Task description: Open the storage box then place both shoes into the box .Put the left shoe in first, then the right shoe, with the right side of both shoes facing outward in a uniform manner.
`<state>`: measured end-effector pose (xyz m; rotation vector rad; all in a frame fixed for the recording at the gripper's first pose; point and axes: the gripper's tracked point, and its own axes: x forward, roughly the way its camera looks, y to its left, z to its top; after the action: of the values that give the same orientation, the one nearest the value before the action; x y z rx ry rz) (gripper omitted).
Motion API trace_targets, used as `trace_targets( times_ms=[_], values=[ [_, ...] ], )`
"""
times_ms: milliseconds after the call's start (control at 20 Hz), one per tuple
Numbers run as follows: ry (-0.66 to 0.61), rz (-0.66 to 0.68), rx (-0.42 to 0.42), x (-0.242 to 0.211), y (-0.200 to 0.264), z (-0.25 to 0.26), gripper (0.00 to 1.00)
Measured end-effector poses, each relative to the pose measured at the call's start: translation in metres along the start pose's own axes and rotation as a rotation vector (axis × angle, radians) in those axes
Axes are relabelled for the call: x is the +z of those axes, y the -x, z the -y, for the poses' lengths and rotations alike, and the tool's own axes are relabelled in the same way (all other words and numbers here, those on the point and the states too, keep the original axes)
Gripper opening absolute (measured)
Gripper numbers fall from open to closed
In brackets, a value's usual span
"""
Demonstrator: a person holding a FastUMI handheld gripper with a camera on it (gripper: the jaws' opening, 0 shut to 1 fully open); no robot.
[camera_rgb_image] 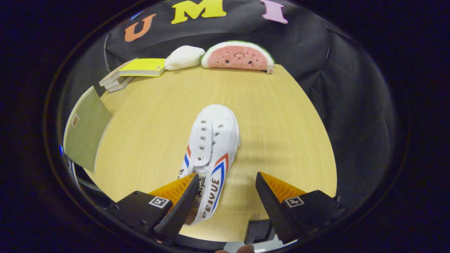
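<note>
Gripper released, fingers spread above table; white shoe heel between them by left finger, toe pointing ahead

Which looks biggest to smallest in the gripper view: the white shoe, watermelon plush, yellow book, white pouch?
1. White shoe, largest, though it lies nearest, its heel end between the open tool's fingers.
2. Watermelon plush.
3. Yellow book.
4. White pouch, close to the book; that ranking is unsure.
</note>
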<state>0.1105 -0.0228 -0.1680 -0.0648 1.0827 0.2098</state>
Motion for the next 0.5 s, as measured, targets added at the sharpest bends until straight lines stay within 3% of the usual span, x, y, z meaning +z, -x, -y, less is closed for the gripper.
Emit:
trace_targets(
  times_ms=[100, 150, 250, 350, 500],
  values=[
    [-0.012, -0.035, 0.021, -0.002, -0.008, -0.001, 1.0],
    [-0.025, -0.057, 0.056, -0.003, -0.009, -0.005, 0.92],
    [-0.065, -0.056, 0.109, -0.002, -0.014, -0.014, 0.77],
    [-0.09, -0.06, 0.111, 0.0, -0.011, -0.016, 0.42],
    [-0.123, -0.051, 0.082, 0.0, -0.009, -0.01, 0.24]
  ],
)
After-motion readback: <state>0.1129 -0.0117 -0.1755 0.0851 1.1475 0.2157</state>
